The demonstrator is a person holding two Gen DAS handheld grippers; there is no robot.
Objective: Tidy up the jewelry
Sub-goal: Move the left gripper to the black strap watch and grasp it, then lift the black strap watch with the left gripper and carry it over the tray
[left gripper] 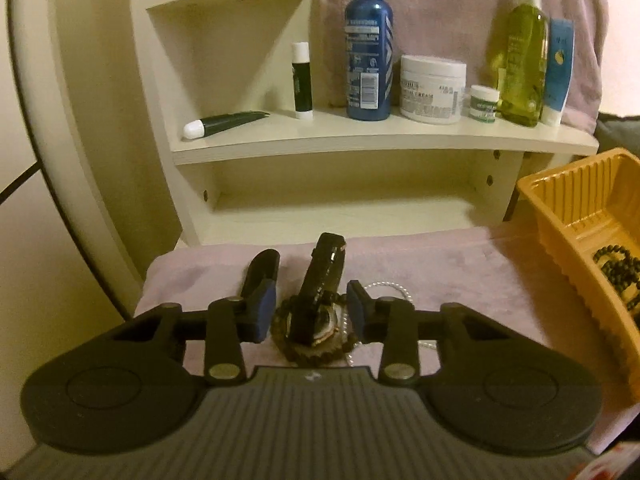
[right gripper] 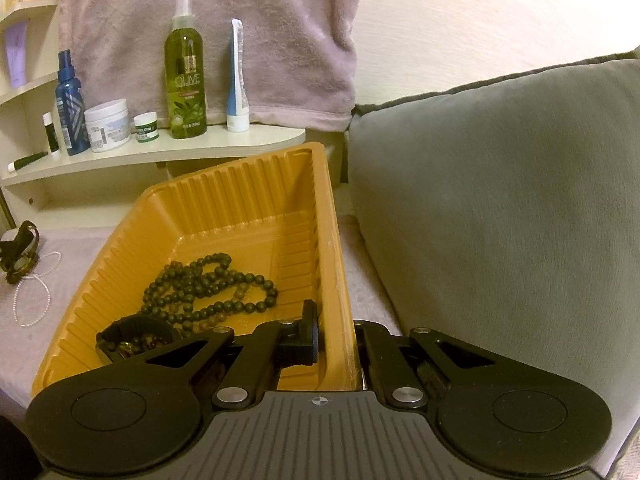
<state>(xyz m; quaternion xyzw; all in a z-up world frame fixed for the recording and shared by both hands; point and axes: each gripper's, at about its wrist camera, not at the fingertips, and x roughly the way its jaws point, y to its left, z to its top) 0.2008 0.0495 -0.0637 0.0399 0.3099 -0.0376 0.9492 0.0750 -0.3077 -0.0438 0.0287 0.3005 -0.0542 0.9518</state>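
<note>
**Beside the orange tray, one gripper over the watch, the other clamped on the rim**

Left of the ribbed orange plastic tray (right gripper: 224,216), on the pale pink towel (left gripper: 460,280) spread over the surface, lies a small heap of jewelry. A black-strapped wristwatch (left gripper: 320,292) stands with its strap rising upright from a ring of dark brown beads (left gripper: 316,354), and a thin string of white pearls (left gripper: 390,288) curls out from under them towards the tray.

The left gripper (left gripper: 311,312) hangs over this heap with its blue-padded fingers (left gripper: 266,312) on either side of the watch strap. The jaws are parted and a gap shows between each pad and the strap, so nothing is pinched.

The right gripper (right gripper: 336,340) is closed on the tray's near right wall, one finger inside the tray and one outside.

Inside the tray, a long necklace of dark green round beads (right gripper: 208,292) lies coiled on the floor, and a black ridged bangle with more beads (right gripper: 132,340) sits in the near left corner.

Behind the tray, a cream wooden shelf (right gripper: 160,154) carries a green spray bottle (right gripper: 186,76), a blue bottle (right gripper: 71,108) and a white cream jar (right gripper: 108,124). Right of the tray leans a grey cushion (right gripper: 500,200).
</note>
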